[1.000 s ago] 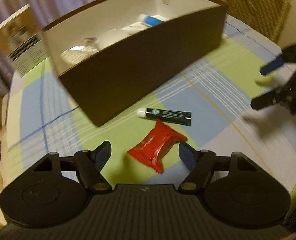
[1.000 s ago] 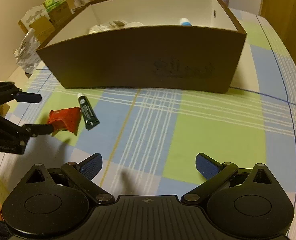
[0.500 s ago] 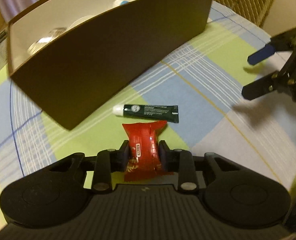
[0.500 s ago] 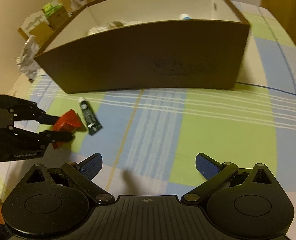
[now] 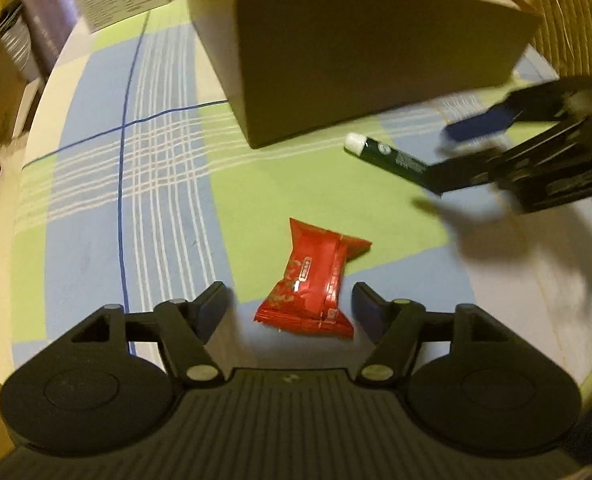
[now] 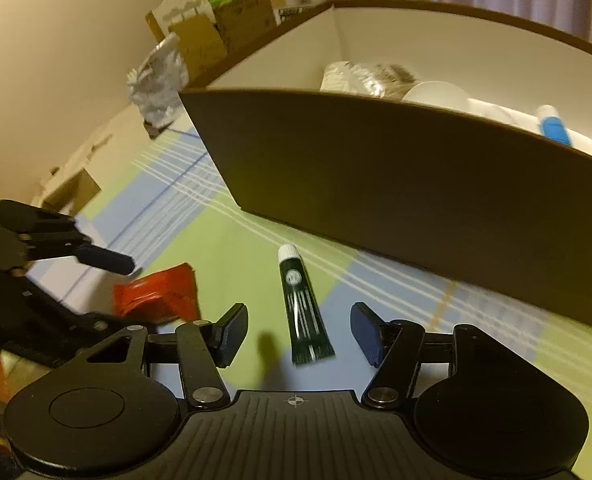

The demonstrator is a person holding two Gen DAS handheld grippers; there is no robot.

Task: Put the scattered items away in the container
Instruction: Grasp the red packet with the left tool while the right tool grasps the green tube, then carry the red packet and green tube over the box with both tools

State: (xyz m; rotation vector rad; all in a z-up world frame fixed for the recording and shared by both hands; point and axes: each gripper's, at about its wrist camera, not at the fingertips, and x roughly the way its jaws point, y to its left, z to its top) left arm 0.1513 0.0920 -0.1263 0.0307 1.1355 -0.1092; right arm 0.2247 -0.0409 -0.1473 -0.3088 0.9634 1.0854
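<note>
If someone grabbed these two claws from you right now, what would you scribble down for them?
Left claw: open, empty, straddling the red snack packet on the tablecloth.
Right claw: open, empty, lined up on the green tube, which lies just short of the box.
Done: several things already sit in the box.
Left: grab packet and tube, drop both in.

Red packet (image 5: 314,285) released; right gripper (image 6: 298,330) at tube (image 6: 302,304).

No legible text anywhere.
</note>
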